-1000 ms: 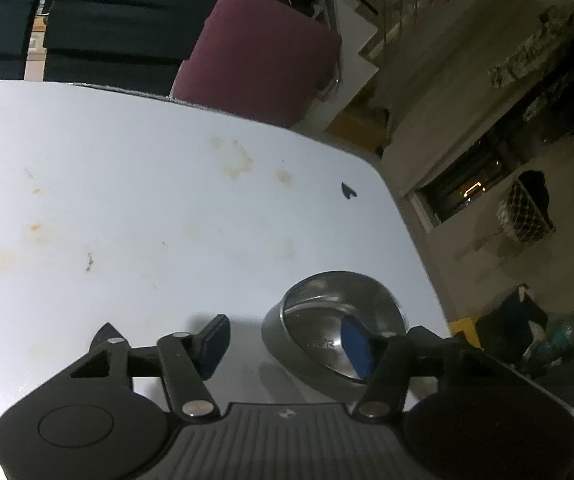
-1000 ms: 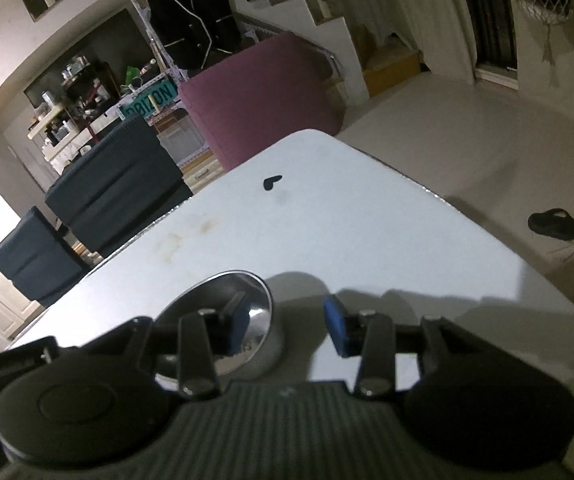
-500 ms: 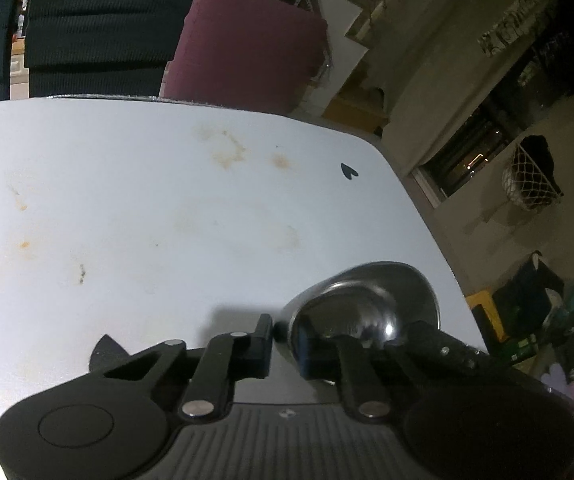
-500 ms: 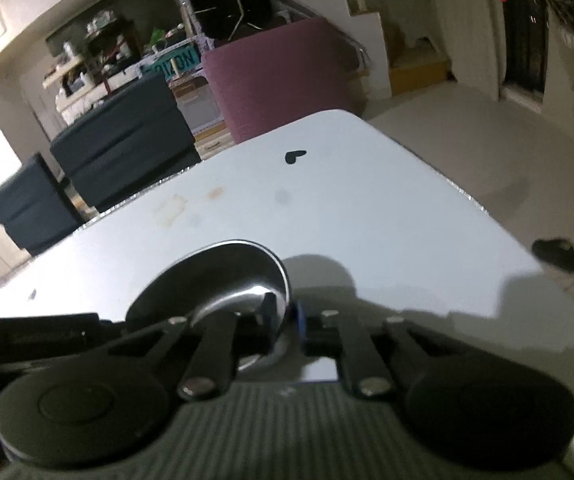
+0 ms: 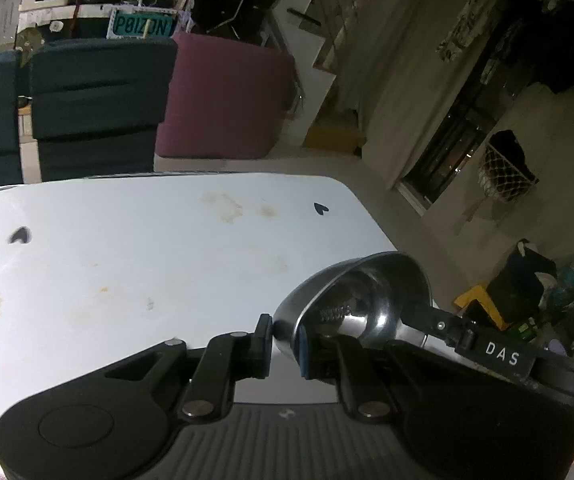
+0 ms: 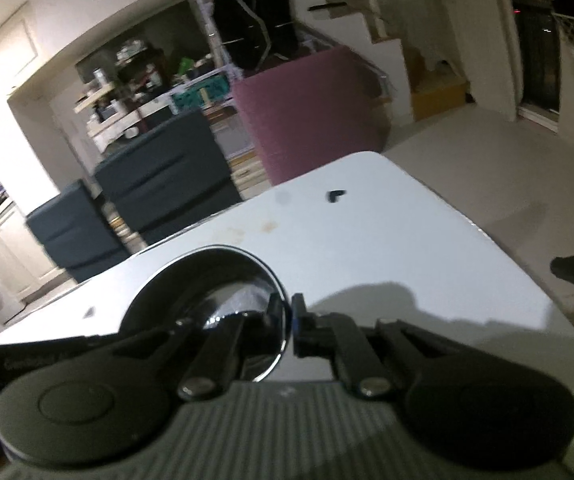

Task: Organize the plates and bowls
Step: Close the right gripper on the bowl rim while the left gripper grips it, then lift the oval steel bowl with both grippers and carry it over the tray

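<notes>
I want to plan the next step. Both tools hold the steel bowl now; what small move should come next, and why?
Probably carry the round shiny steel bowl level, over the white table: the left tool and right tool clamp opposite rims, and it looks tilted and lifted.

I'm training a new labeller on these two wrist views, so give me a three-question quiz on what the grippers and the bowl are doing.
1. True or false: the left gripper is shut on the steel bowl's rim.
2. Which describes the right gripper? A: wide open above the white table. B: clamped on the bowl's rim. C: holding a plate.
3. Fill in: the bowl is pinched by ___ grippers at once.

Key: 1 true; 2 B; 3 two (both). Each gripper's jaws have just closed, with the bowl's rim between the pads.
</notes>
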